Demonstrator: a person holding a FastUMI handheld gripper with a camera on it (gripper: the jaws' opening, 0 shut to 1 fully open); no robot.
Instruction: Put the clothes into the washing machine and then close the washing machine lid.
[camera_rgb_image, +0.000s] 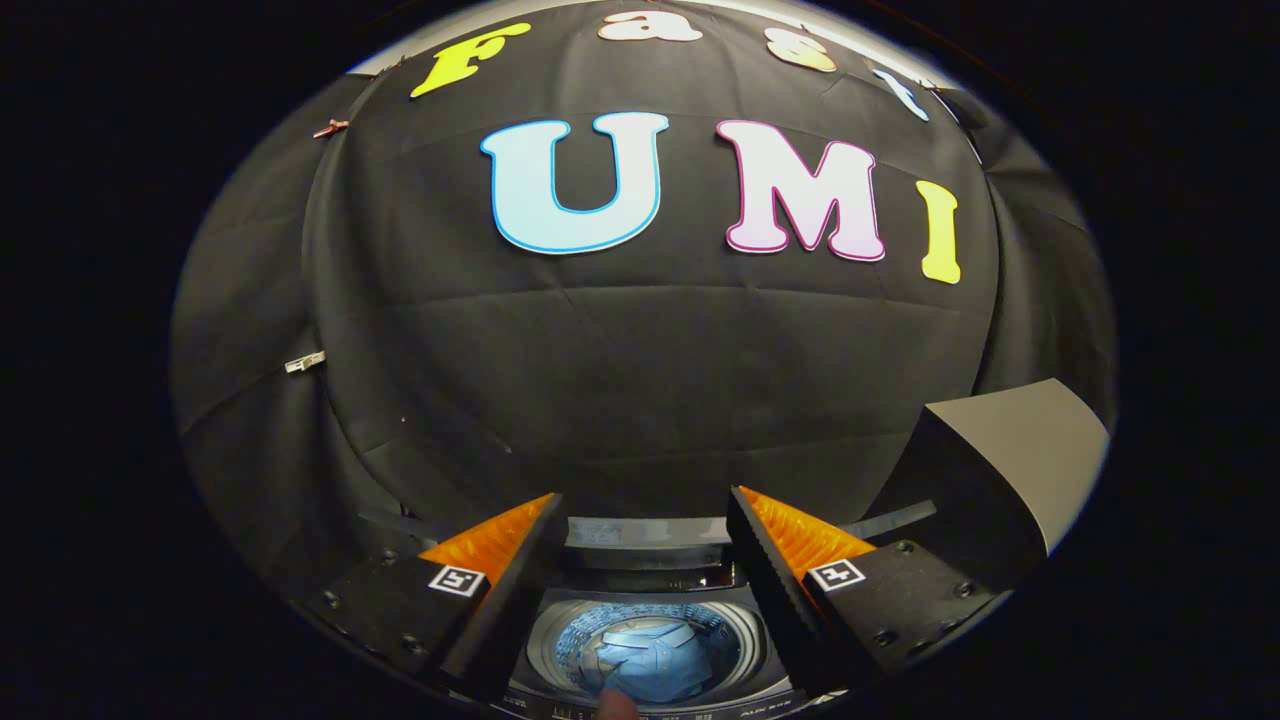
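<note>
Looking down along the gripper (645, 520), its two fingers (500, 545) stand wide apart, and nothing is held between them. The tips touch nothing; they hang in the air above the washing machine (650, 690).

Between the fingers and lower than them, the round tub of the washing machine is open. Inside the tub lies a blue shirt (650, 655), crumpled, with its collar and a line of buttons visible. The shirt rests fully inside the drum and does not hang over the rim. Around the shirt the drum wall shows a pattern of small holes, and it looks bluish.

Behind the tub, between the fingertips, a pale strip of the machine's back edge (645, 532) can be seen. To the right of the right finger stands a grey panel (1010, 460), raised and tilted; whether it is the lid of the machine I cannot tell for sure.

At the very near edge of the machine, a small rounded fingertip (615, 705) of a person shows, close to the front panel.

Beyond everything hangs the black cloth (640, 380) of the booth wall.
</note>
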